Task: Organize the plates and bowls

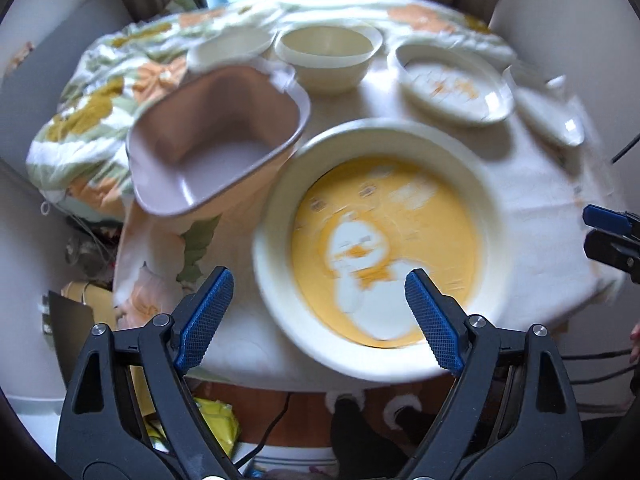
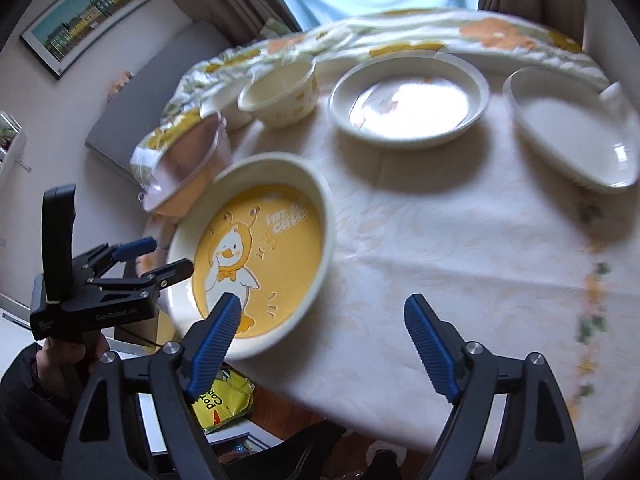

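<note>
Counter (image 2: 400,240) with cloth — both grippers angled steeply downward above duck plate (image 1: 384,240); left gripper (image 1: 320,292) and right gripper (image 2: 320,316) fingers wide apart, empty.

Six pieces of crockery stand on the counter (image 2: 420,248). One is a yellow duck plate (image 2: 256,264) with a cream rim. One is a pink squarish bowl (image 1: 216,140). One is a cream round bowl (image 1: 328,56). Two are shallow white dishes: a round one (image 2: 408,100) and an oval one (image 2: 576,136). One small white dish (image 1: 228,46) sits at the back. Two hand-held grippers are in view, the left (image 1: 320,308) and the right (image 2: 324,332).
</note>
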Demonstrator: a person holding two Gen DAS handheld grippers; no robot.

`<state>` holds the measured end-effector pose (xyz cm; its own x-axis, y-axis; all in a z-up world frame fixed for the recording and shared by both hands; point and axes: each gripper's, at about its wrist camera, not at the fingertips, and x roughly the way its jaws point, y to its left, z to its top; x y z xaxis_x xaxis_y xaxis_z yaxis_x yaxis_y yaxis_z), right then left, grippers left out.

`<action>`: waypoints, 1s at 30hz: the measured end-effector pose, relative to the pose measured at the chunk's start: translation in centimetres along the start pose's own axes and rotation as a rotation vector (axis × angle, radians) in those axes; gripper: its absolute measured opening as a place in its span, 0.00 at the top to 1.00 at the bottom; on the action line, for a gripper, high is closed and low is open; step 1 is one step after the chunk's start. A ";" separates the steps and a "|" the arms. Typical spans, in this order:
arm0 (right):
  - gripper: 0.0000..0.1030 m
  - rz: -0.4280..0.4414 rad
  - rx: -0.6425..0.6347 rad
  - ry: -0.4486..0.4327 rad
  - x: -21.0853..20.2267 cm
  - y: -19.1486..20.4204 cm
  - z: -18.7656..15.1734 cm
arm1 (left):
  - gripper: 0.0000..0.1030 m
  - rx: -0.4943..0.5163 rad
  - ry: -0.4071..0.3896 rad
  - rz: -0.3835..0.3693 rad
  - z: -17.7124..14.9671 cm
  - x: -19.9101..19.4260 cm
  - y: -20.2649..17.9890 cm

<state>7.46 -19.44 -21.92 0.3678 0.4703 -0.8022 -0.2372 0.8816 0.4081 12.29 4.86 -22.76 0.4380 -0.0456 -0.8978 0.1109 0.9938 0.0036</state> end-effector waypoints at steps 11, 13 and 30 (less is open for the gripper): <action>0.01 -0.106 -0.032 -0.215 -12.8 -4.3 0.9 | 0.00 0.163 -0.271 -0.117 8.3 -9.0 -12.9; 0.01 -0.170 -0.018 -0.223 -14.0 -5.4 1.6 | 0.00 0.221 -0.278 -0.157 10.4 -8.8 -15.2; 0.01 -0.273 0.564 -0.250 -11.0 -18.5 4.7 | 0.10 0.605 0.015 -0.447 28.0 9.6 -27.8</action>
<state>12.03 -40.70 -18.61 0.5613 0.1626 -0.8115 0.3751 0.8240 0.4245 38.41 -26.00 -19.08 0.2243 -0.4265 -0.8762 0.7481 0.6516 -0.1256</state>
